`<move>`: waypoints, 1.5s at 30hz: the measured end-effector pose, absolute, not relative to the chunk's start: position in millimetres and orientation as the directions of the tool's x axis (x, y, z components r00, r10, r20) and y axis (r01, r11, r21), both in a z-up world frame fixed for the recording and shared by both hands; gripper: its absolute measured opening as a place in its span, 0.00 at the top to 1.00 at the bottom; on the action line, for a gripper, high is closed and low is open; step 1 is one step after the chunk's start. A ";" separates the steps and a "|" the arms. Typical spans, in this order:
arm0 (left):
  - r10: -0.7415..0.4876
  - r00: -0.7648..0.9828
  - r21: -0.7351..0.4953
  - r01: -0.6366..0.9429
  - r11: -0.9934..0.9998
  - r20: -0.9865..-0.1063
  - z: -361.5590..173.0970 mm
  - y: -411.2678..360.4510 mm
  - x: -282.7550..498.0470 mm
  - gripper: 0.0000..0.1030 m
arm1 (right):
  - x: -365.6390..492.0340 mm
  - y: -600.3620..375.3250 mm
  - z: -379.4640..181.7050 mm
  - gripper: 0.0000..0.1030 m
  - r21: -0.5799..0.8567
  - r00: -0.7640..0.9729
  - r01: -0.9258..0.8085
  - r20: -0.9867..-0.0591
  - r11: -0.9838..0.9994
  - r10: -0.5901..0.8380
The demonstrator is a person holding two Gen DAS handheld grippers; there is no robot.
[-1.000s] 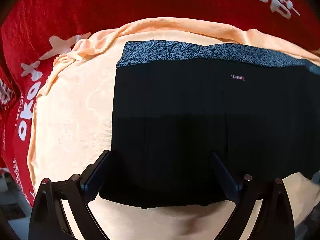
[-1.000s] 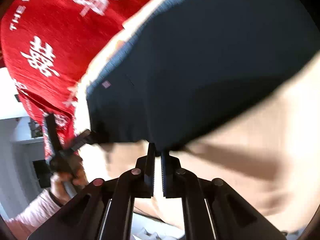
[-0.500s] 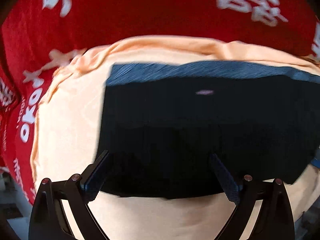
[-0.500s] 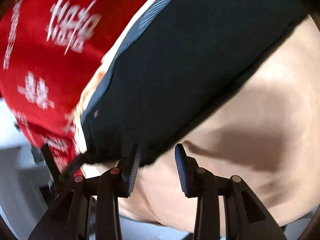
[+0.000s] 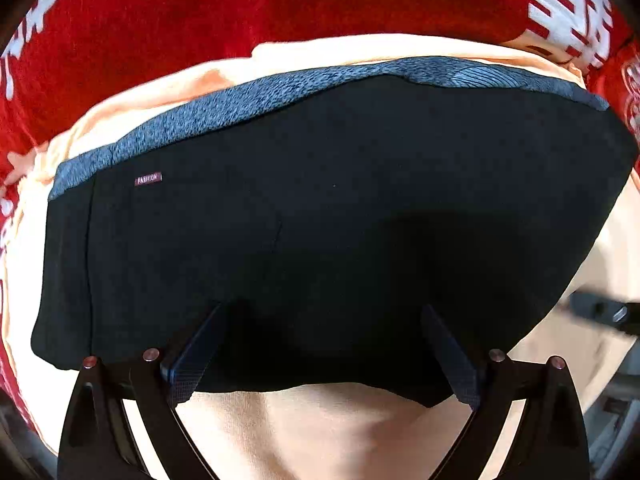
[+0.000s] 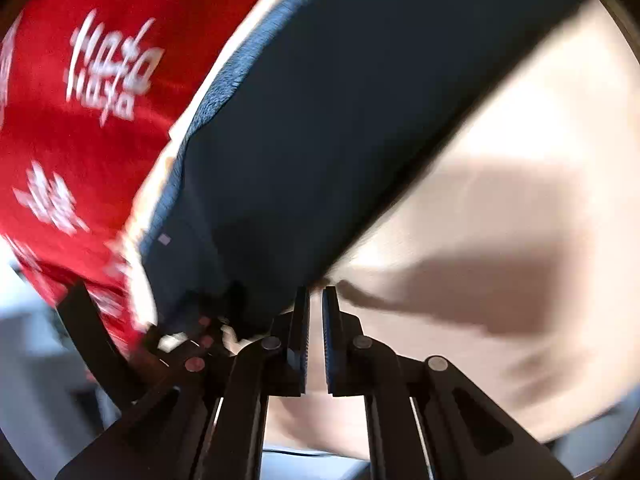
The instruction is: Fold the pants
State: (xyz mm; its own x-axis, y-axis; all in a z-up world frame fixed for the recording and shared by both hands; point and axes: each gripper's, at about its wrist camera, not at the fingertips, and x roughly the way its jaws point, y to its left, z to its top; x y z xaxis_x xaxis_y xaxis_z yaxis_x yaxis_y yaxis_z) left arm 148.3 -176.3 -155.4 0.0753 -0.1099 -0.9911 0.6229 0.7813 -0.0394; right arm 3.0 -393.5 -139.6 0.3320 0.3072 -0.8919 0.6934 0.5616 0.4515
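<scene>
Now the right tongs [image 6: 316, 304], apart a moment ago, pinch together at the near edge of the pants [image 5: 320, 220], maybe gripping them, while the left tongs [image 5: 320, 344] stay apart, suggesting another fold.

Support surface covered by red blanket [image 5: 132, 36] with white printed characters; what is beneath not visible. Pale peach cloth [image 5: 320, 432] spread flat directly on red blanket, far edge wrinkled, red showing beyond it at far side and left. Black folded pants [image 5: 320, 220] lie on peach cloth, blue-grey patterned waistband [image 5: 280, 92] along far edge, small label near left corner. Right wrist view blurred: same red blanket [image 6: 100, 120], peach cloth [image 6: 520, 240], pants [image 6: 360, 100].
</scene>
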 end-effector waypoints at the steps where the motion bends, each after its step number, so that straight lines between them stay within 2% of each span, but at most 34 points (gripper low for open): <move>1: -0.107 0.071 -0.040 0.618 0.785 -0.992 -156.1 -176.5 148.7 0.04 | 8.6 -400.2 -126.6 0.92 0.412 0.329 0.663 -0.910 0.626 0.251; 5: -0.098 0.100 -0.013 0.630 0.777 -0.990 -152.8 -183.6 138.5 0.04 | 31.9 -431.1 -120.4 0.83 0.264 0.265 0.608 -0.957 0.749 0.122; 6: -0.096 0.100 -0.013 0.626 0.779 -0.990 -151.5 -187.0 133.1 0.04 | 33.0 -437.7 -127.0 0.83 0.230 0.236 0.594 -0.966 0.771 0.106; 7: -0.097 0.092 -0.019 0.620 0.784 -0.991 -151.9 -187.6 132.7 0.04 | 32.7 -444.6 -137.1 0.90 0.197 0.205 0.583 -0.974 0.788 0.092; 11: -0.087 0.066 -0.029 0.605 0.796 -0.994 -150.7 -185.4 147.2 0.04 | 15.5 -465.5 -144.5 0.98 0.316 0.270 0.631 -0.946 0.709 0.181; 16: -0.072 0.099 -0.003 0.574 0.819 -0.992 -147.6 -174.8 187.1 0.04 | 25.7 -458.6 -142.4 0.98 0.254 0.219 0.608 -0.964 0.752 0.149; 18: -0.076 0.109 -0.004 0.548 0.837 -0.991 -144.1 -175.8 200.1 0.04 | 33.1 -453.7 -138.0 0.92 0.236 0.196 0.608 -0.970 0.758 0.145; 22: -0.094 0.131 -0.014 0.511 0.859 -0.987 -142.1 -188.5 228.9 0.04 | 53.6 -440.3 -119.0 0.90 0.207 0.225 0.559 -0.970 0.803 0.094; 23: -0.095 0.142 -0.010 0.509 0.861 -0.985 -141.9 -192.9 234.3 0.04 | 58.2 -440.8 -118.5 0.86 0.207 0.228 0.549 -0.969 0.810 0.093; 26: -0.102 0.165 -0.011 0.477 0.879 -0.981 -146.4 -211.1 256.4 0.04 | 88.1 -442.9 -125.9 0.76 0.214 0.228 0.540 -0.968 0.814 0.103; 28: -0.085 0.162 0.000 0.467 0.884 -0.983 -158.3 -221.8 269.3 0.04 | 107.2 -442.3 -133.8 0.75 0.206 0.225 0.525 -0.969 0.826 0.099; 30: -0.026 0.157 0.052 0.472 0.880 -0.987 -176.8 -227.6 274.3 0.04 | 117.9 -442.3 -147.2 0.70 0.159 0.177 0.499 -0.981 0.852 0.079; 32: -0.042 0.147 0.027 0.439 0.898 -0.988 -185.0 -222.5 278.7 0.00 | 121.4 -445.4 -151.8 0.70 0.152 0.190 0.465 -0.979 0.872 0.069; 37: -0.012 0.129 0.048 0.451 0.891 -0.992 -182.8 -220.3 282.8 0.00 | 102.3 -464.2 -141.6 0.70 0.163 0.177 0.515 -0.981 0.842 0.082; 39: 0.004 0.120 0.057 0.449 0.892 -0.993 -180.2 -221.9 279.3 0.00 | 90.0 -468.7 -135.0 0.67 0.166 0.172 0.539 -0.981 0.826 0.086; 41: 0.003 0.110 0.053 0.449 0.892 -0.994 -175.1 -222.6 277.3 0.00 | 77.5 -470.5 -130.2 0.59 0.161 0.164 0.549 -0.983 0.820 0.084; 45: -0.005 0.107 0.046 0.469 0.882 -0.994 -157.6 -248.2 258.5 0.00 | 47.8 -475.8 -120.2 0.58 0.169 0.159 0.575 -0.983 0.801 0.094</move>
State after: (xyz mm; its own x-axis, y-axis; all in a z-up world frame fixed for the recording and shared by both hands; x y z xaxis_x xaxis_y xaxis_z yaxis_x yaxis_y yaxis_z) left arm 258.5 -248.2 -157.6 0.1067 -0.0050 -0.9943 0.4689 0.8820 0.0459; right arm 47.8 -475.8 -120.2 0.1591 0.0937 -0.9828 0.5746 0.8007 0.1694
